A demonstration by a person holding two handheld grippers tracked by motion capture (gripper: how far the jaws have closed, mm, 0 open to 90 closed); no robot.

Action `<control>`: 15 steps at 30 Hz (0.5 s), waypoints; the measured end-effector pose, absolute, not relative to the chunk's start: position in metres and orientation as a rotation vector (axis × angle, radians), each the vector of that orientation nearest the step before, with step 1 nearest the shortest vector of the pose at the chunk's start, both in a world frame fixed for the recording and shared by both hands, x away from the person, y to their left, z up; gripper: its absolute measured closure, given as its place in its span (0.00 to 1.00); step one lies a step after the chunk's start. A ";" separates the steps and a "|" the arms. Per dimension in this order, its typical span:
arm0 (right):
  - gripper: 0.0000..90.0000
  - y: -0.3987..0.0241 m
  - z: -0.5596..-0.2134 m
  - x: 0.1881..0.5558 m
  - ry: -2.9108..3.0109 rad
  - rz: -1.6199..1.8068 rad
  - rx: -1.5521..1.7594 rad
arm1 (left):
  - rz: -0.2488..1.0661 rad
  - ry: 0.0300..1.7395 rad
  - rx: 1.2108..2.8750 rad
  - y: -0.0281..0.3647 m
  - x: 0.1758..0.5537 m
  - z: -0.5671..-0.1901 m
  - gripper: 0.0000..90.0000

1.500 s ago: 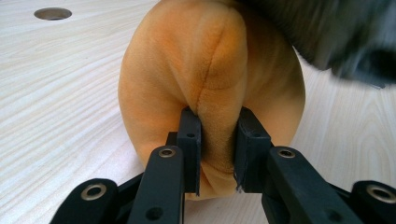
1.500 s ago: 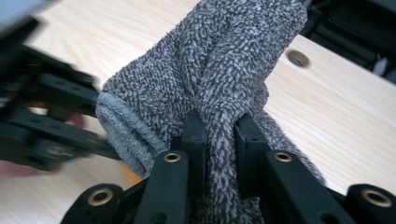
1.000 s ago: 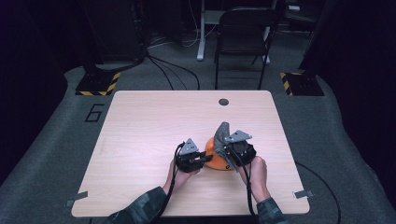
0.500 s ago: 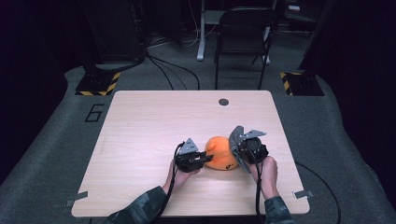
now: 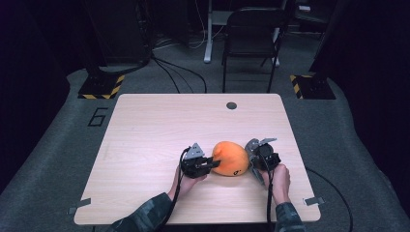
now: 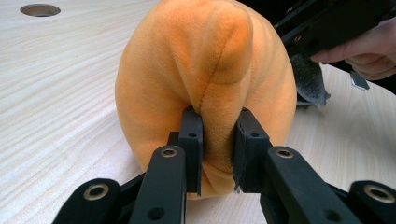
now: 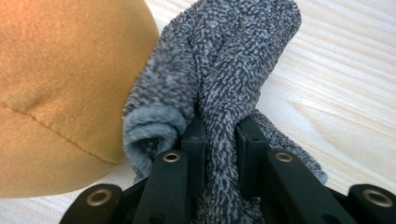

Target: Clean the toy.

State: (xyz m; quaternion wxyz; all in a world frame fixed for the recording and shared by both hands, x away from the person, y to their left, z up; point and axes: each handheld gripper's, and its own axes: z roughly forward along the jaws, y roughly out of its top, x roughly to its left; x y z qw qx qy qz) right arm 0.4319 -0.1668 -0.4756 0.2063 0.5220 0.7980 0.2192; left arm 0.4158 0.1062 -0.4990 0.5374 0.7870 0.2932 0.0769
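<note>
An orange plush toy (image 5: 231,158) lies on the wooden table (image 5: 159,125) near its front edge. At the toy's left side, my left gripper (image 5: 212,163) is shut on a fold of the orange plush (image 6: 205,70); the fabric is pinched between its pads (image 6: 192,135). At the toy's right side, my right gripper (image 5: 251,162) is shut on a grey fuzzy cloth (image 7: 224,60) that bunches up between its jaws, right against the orange plush (image 7: 60,79). In the left gripper view the grey cloth (image 6: 306,79) hangs behind the toy under the right gripper (image 6: 336,23).
A round cable hole (image 5: 231,105) sits at the table's far edge, also seen as a cable hole (image 6: 39,9) in the left gripper view. A dark chair (image 5: 251,43) stands beyond the table. Bare wood spreads to the left and back.
My right gripper has moved right and down with the grey cloth, from over the toy to its right side near the tabletop. The left gripper has stayed where it was.
</note>
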 end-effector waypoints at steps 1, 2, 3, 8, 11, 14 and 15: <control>0.85 -0.169 -0.472 0.431 2.215 0.621 1.457 | 0.183 0.698 1.874 0.106 0.416 -0.499 0.85; 0.85 -0.171 -0.468 0.430 2.203 0.635 1.454 | 0.183 0.698 1.873 0.106 0.416 -0.499 0.85; 0.85 -0.172 -0.462 0.429 2.185 0.659 1.445 | 0.183 0.698 1.872 0.106 0.416 -0.499 0.85; 0.85 -0.162 -0.421 0.412 2.124 0.820 1.371 | 0.189 0.687 1.879 0.106 0.417 -0.499 0.85; 0.85 -0.136 -0.401 0.400 2.146 0.879 1.242 | 0.190 0.688 1.879 0.106 0.416 -0.499 0.84; 0.85 -0.111 -0.396 0.392 2.183 0.900 1.140 | 0.189 0.691 1.874 0.106 0.416 -0.499 0.84; 0.84 -0.105 -0.396 0.391 2.209 0.904 1.102 | 0.190 0.687 1.878 0.107 0.416 -0.499 0.84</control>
